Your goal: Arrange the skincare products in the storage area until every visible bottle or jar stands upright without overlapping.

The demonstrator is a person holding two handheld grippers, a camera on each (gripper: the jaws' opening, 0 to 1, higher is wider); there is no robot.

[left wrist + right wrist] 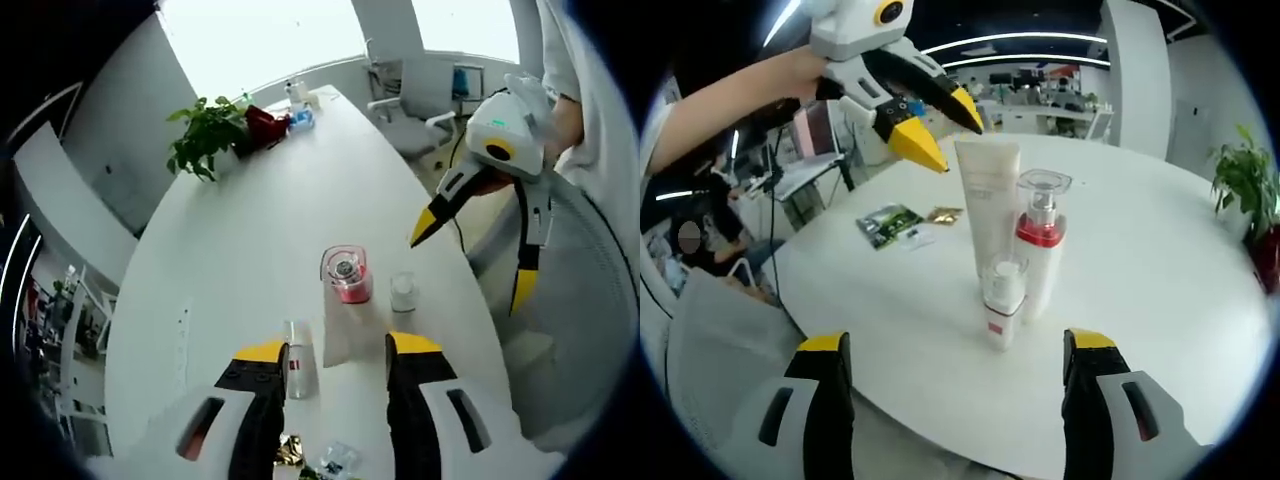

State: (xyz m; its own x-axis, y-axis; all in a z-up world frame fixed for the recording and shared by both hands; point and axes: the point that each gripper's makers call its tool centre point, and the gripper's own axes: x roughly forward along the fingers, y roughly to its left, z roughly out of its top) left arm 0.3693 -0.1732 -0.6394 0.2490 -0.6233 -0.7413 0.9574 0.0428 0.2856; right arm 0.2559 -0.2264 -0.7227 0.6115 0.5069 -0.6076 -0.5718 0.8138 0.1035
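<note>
- Left gripper view: potted plant [205, 135] at far tabletop [250, 230] end; left hand-held gripper [327, 360] released.
- Right gripper view: white tube [987, 200], red-collared pump bottle [1040, 240], small bottle [1003, 298] upright, clustered; sachets [892, 224] beyond; right hand-held gripper [958, 352] released.

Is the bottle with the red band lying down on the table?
No. The bottle with the red band stands upright on the white table, close beside the tall white tube.

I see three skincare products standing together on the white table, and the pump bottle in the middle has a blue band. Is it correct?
Not quite: the pump bottle has a red band, as the right gripper view shows. The three products do stand together on the white table.
</note>
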